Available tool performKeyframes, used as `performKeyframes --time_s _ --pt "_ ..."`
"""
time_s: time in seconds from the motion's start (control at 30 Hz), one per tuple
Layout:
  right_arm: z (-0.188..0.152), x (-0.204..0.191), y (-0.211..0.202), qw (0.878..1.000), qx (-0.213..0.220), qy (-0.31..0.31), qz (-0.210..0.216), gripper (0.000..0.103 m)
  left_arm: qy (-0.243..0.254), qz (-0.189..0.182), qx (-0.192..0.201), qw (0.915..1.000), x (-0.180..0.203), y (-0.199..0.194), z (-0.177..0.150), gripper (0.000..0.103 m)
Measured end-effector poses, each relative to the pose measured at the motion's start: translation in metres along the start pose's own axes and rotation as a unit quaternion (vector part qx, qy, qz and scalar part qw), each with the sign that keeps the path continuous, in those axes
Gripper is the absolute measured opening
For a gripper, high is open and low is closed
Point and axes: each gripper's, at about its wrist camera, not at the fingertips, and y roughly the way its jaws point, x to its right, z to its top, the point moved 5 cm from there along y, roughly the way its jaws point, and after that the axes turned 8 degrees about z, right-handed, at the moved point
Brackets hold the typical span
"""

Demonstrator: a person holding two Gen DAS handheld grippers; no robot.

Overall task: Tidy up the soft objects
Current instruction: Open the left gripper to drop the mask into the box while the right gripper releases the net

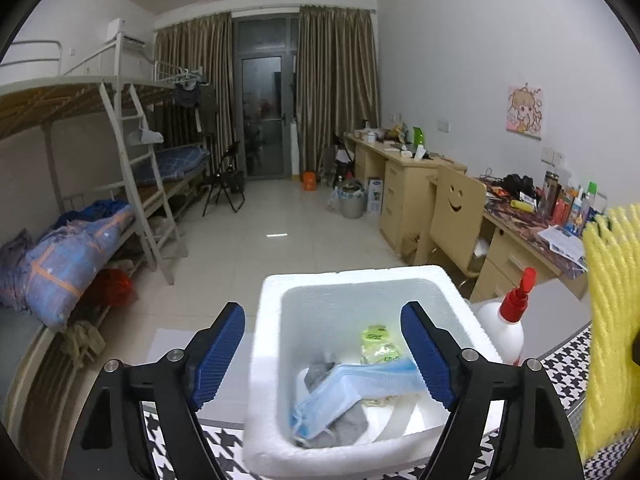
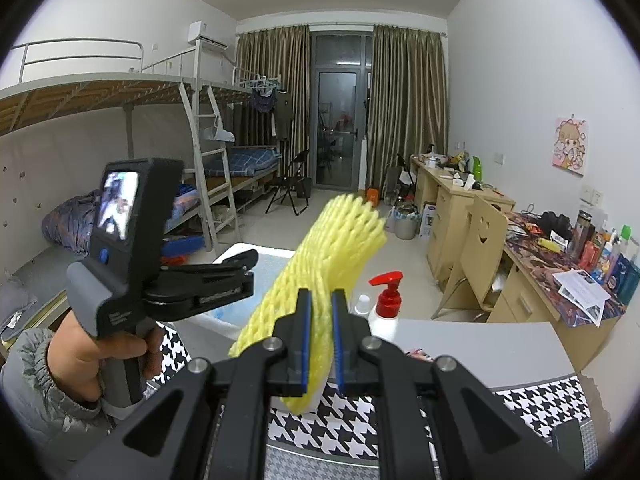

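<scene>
A white foam box (image 1: 272, 320) stands on a houndstooth cloth (image 1: 568, 372). Inside it lie a blue face mask (image 1: 352, 384), a grey cloth (image 1: 348, 424) and a green packet (image 1: 378, 344). My left gripper (image 1: 323, 312) hangs open over the box, its blue pads (image 1: 428, 356) wide apart with nothing pressed between them. My right gripper (image 2: 322, 298) is shut on a yellow foam net sleeve (image 2: 332, 248), which sticks up and forward beyond the fingers. The same sleeve (image 1: 612, 300) shows at the right edge of the left wrist view. A person's hand (image 2: 120, 352) holds the left gripper (image 2: 224, 276) beside the box (image 2: 236, 250).
A white bottle with a red pump (image 1: 504, 328) stands right of the box, with a small white-capped bottle (image 2: 362, 304) beside it. Desks with clutter (image 2: 560, 240) and a smiley-backed chair (image 2: 484, 236) line the right wall. Bunk beds (image 1: 100, 160) stand on the left.
</scene>
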Motion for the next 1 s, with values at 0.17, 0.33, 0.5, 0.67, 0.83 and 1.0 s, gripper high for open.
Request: performKeyframes --time_s 0.17,0.33,0.5,0.67,0.83,1.0 --pt "0.002 -0.003 0.013 1.000 -0.007 -0.003 0.007 0.012 -0.006 0.008 0.026 0.9996 -0.013 -0.018 0.002 0.098" --pt "0.007 -0.006 0.029 1.000 -0.011 -0.002 0.013 0.012 -0.010 0.020 0.044 0.9988 -0.026 -0.036 0.003 0.102" --pt "0.009 -0.006 0.050 1.000 -0.023 0.006 0.017 0.012 -0.012 0.025 0.049 0.9984 -0.035 -0.043 -0.001 0.102" --pt "0.007 -0.005 0.074 0.999 -0.046 0.017 0.022 0.012 -0.016 0.023 0.050 0.9984 -0.042 -0.046 -0.006 0.102" --pt "0.006 -0.009 0.089 0.998 -0.058 0.018 0.024 0.013 -0.015 0.026 0.053 0.9982 -0.047 -0.048 -0.009 0.102" --pt "0.003 -0.007 0.108 0.997 -0.075 0.027 0.024 0.021 -0.016 0.024 0.052 0.9982 -0.053 -0.047 -0.012 0.102"
